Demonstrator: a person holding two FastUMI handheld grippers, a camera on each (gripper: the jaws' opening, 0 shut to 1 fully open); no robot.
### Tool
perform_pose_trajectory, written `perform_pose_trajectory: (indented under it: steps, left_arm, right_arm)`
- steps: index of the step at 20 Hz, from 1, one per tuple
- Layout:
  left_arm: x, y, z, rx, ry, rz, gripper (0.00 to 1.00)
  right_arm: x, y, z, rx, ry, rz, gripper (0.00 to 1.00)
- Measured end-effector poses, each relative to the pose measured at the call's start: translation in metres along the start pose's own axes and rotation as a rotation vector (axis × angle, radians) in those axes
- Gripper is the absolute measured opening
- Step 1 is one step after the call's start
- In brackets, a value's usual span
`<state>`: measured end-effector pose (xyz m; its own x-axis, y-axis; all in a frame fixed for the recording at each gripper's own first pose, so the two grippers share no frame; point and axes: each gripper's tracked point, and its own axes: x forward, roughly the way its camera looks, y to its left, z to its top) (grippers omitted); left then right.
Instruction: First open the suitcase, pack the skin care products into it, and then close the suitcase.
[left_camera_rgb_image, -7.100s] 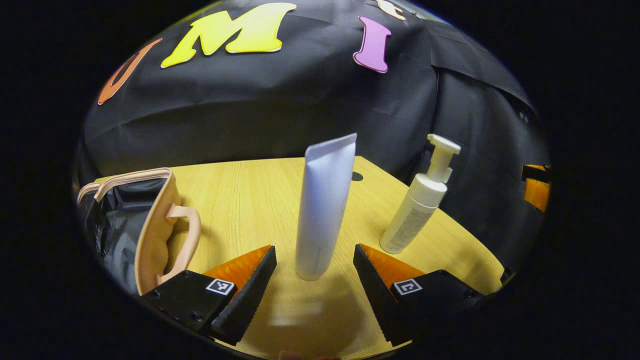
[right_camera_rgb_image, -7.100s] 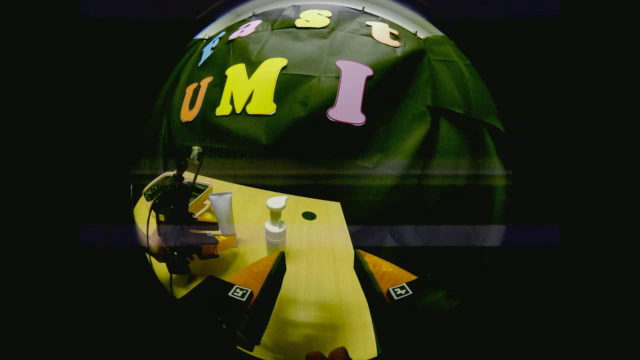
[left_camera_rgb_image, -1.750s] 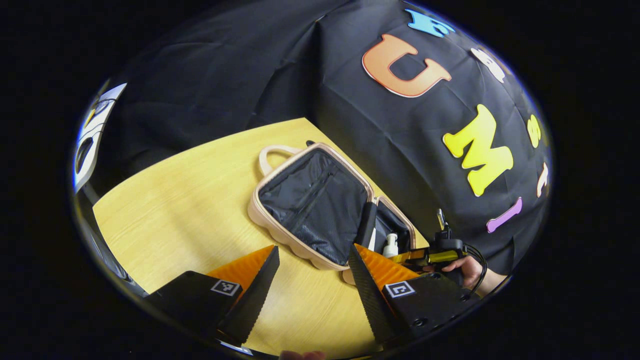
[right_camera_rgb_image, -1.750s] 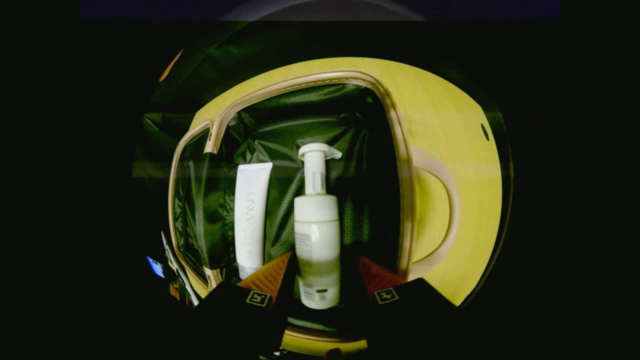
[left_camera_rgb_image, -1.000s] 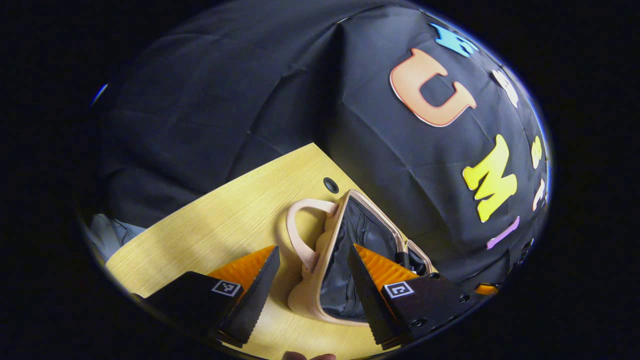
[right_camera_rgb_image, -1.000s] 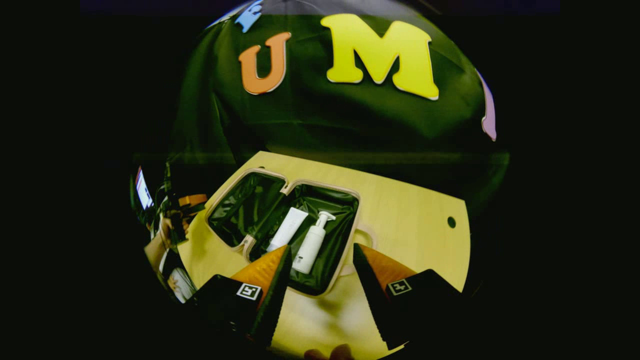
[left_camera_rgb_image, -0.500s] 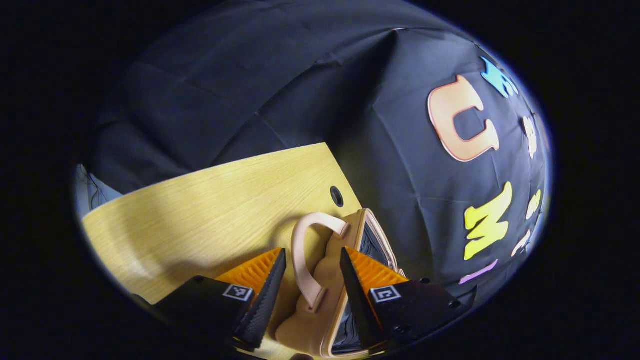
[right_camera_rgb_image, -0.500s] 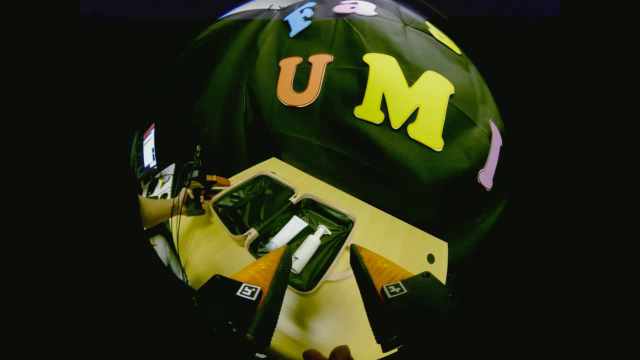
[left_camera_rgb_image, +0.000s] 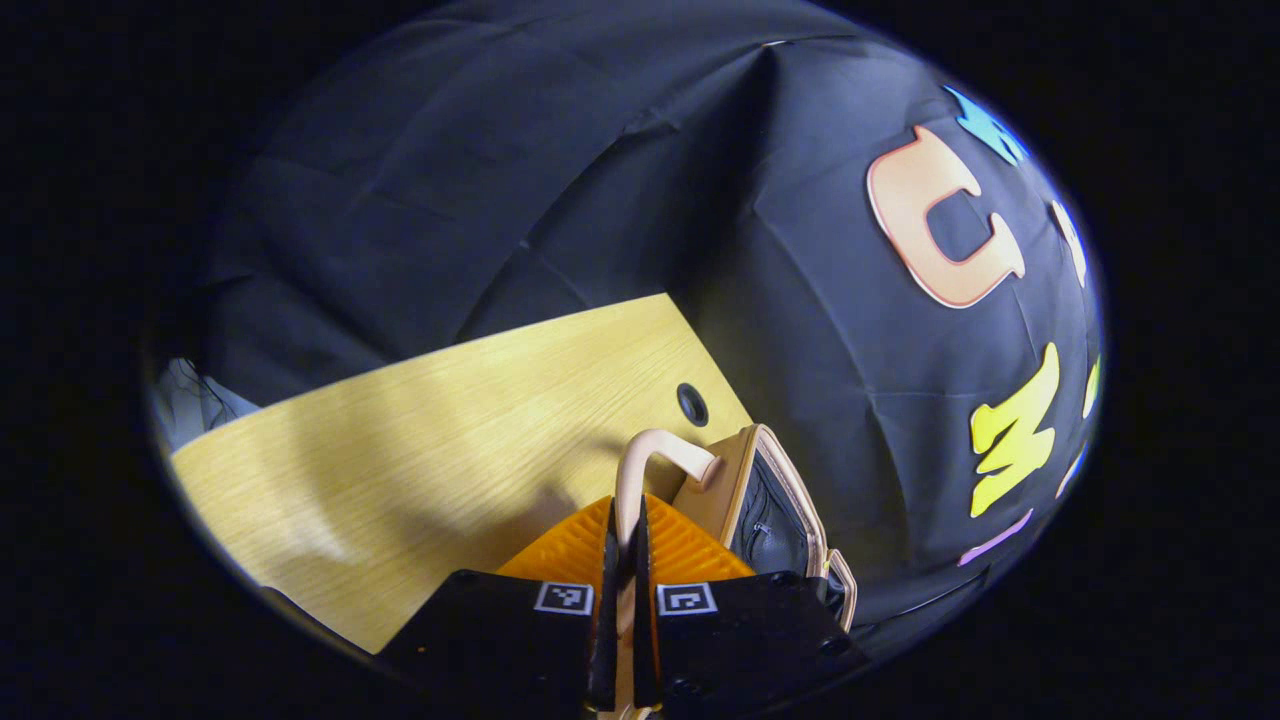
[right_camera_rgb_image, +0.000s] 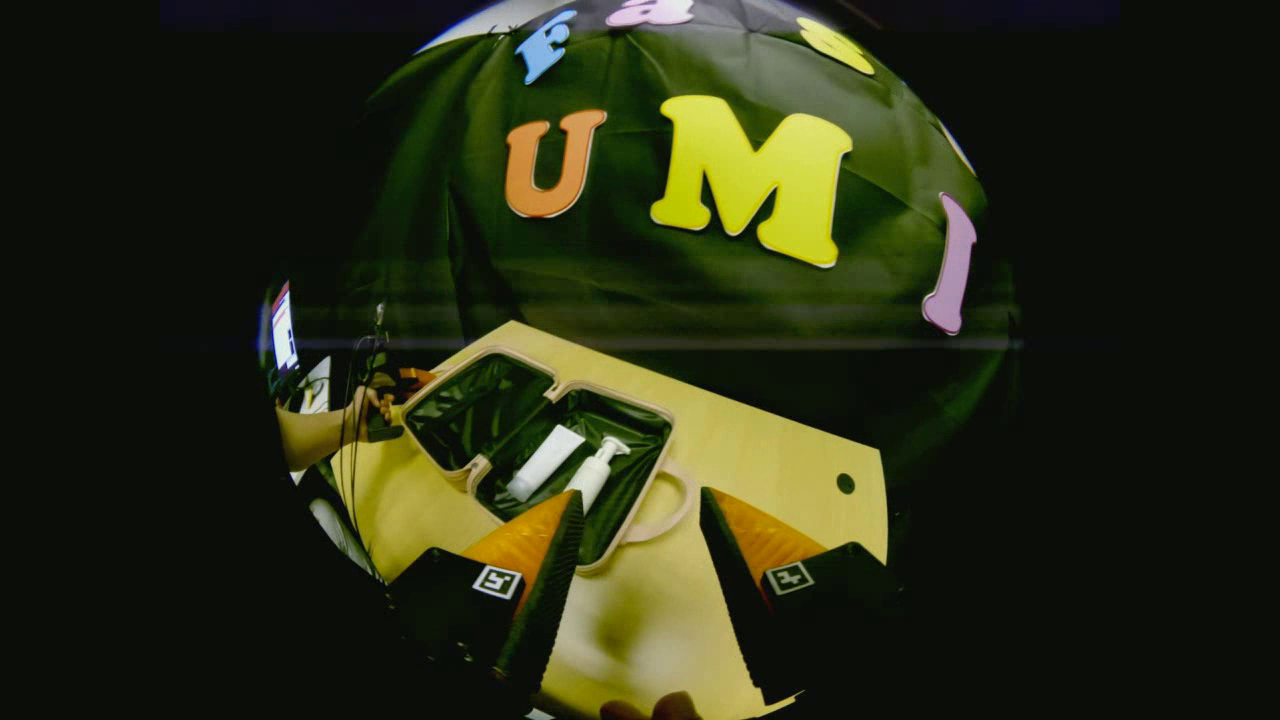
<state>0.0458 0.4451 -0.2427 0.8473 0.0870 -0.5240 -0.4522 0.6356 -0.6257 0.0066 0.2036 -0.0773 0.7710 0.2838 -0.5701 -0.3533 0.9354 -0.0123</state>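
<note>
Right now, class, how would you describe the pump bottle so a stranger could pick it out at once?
On the table lies an open suitcase with dark lining. In the half nearer the right gripper two white items lie side by side. The pump bottle is the one with a nozzle head, nearer the handle; its neighbour is a flat tube.

A beige suitcase (right_camera_rgb_image: 640, 505) with dark lining lies on a light woodgrain table (right_camera_rgb_image: 770, 450).

In the left gripper view, the left gripper (left_camera_rgb_image: 621, 560) hides the lower handle (left_camera_rgb_image: 650, 462). In the right gripper view, the right gripper (right_camera_rgb_image: 632, 545) covers the suitcase's (right_camera_rgb_image: 470, 470) near corner and the pump bottle's (right_camera_rgb_image: 592, 475) base.
</note>
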Motion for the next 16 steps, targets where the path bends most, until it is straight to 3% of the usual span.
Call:
perform_pose_trajectory:
  steps: [6,10,16]
  left_arm:
    - [-0.060,-0.134,0.040,0.276,-0.152,-0.095,0.08]
    - [-0.091,-0.220,0.018,0.574,-0.252,-0.101,0.08]
    - [-0.120,-0.310,-0.050,0.831,-0.329,-0.041,0.09]
  right_arm:
    - [-0.023,-0.059,0.023,0.111,-0.132,-0.136,0.70]
    - [-0.051,-0.105,0.023,0.121,-0.233,-0.258,0.70]
    - [-0.087,-0.149,-0.010,0.149,-0.252,-0.305,0.70]
